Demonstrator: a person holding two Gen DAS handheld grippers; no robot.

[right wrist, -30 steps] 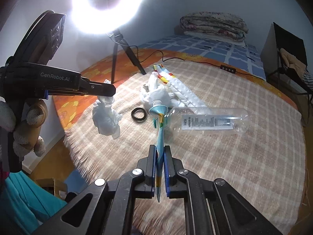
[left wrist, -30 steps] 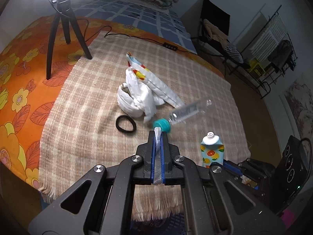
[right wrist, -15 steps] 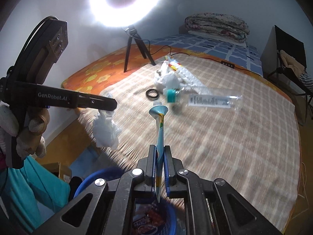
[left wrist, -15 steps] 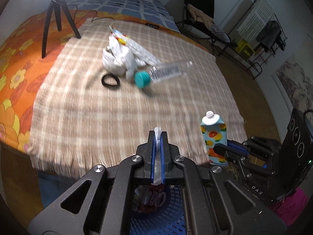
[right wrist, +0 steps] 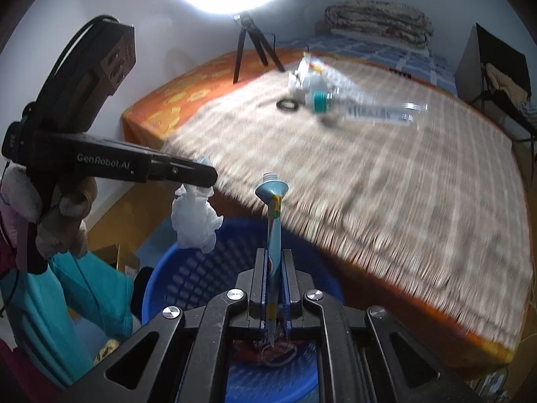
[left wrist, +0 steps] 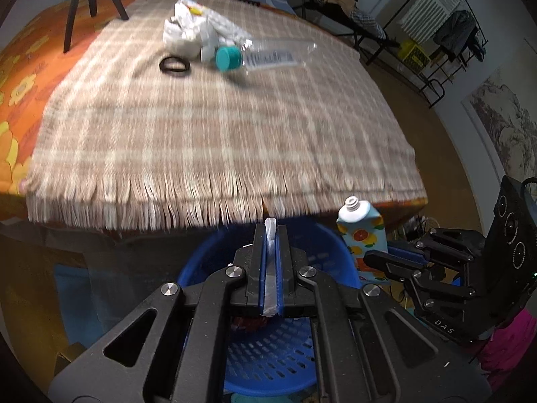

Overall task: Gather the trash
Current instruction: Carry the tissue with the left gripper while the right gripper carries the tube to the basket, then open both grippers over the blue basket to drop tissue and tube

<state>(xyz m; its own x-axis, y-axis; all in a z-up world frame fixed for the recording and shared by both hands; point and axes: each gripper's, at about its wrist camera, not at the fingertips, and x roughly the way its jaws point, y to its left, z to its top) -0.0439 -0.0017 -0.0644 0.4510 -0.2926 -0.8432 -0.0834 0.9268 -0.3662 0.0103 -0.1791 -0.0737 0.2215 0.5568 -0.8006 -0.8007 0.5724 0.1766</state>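
Left wrist view: left gripper [left wrist: 270,235] clamped on white tissue [left wrist: 270,227] above blue basket [left wrist: 268,362]; "DAS" legible on right gripper [left wrist: 379,259].

Right wrist view: right gripper [right wrist: 275,262] pinching fruit-printed tube [right wrist: 272,201] over the basket [right wrist: 188,268]; "GenRobot.AI" printed along the left gripper [right wrist: 208,176].

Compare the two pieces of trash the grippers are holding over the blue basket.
The tissue in the left gripper is white, crumpled and limp, hanging below the fingers; the tube in the right gripper is a flattened, colourful fruit-print tube with no cap on its threaded neck, standing stiffly upright. Both are pinched between shut fingers above the blue basket, not yet dropped.
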